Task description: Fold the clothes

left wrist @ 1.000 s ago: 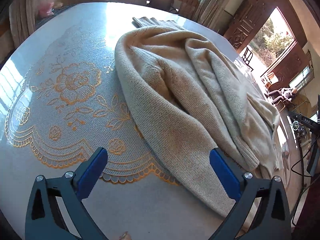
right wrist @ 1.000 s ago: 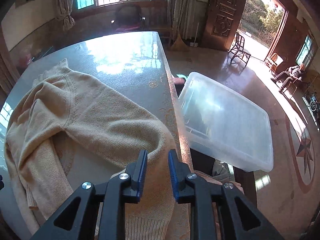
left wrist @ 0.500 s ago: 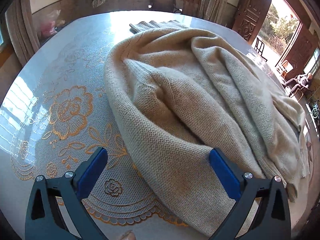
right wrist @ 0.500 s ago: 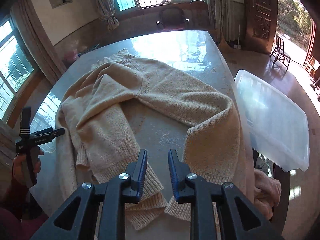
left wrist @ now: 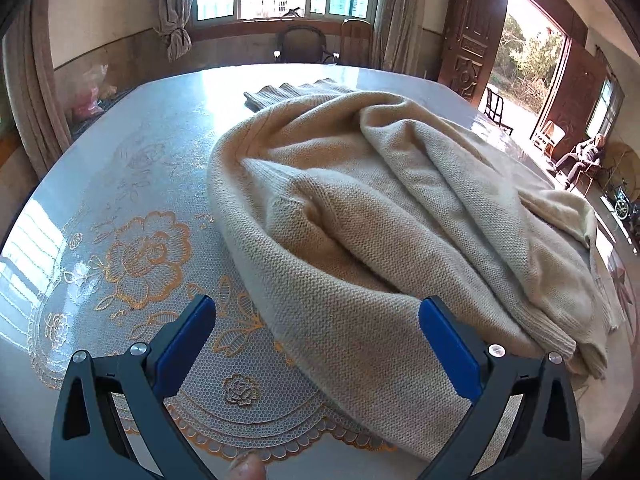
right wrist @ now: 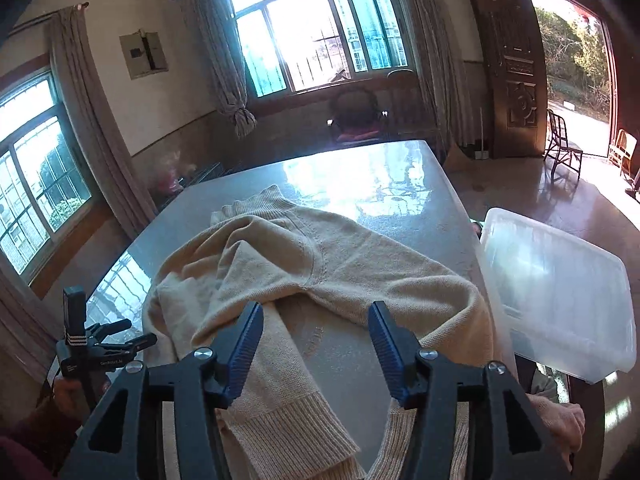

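A beige knit sweater [left wrist: 360, 216] lies crumpled on the table, its body bunched and one sleeve running toward the near edge. In the right wrist view the sweater [right wrist: 328, 264] shows both ribbed cuffs near the front edge and its collar at the far side. My left gripper [left wrist: 316, 336] hangs open over the near sleeve, nothing between its blue pads. My right gripper [right wrist: 316, 340] stands open above the gap between the two sleeves, holding nothing. The left gripper's handle [right wrist: 84, 352] shows at the lower left of the right wrist view, in a hand.
The table [left wrist: 120, 152] has a glossy top with a gold lace floral pattern [left wrist: 144, 256]. A clear plastic bin lid [right wrist: 560, 296] sits just off the table's right edge. A chair [right wrist: 356, 120] stands at the far end. A seated person [left wrist: 588, 156] is by the doorway.
My right gripper has opened from shut and has risen and tilted up, showing more of the room. The left gripper has stayed open while its view tilted up across the sweater.
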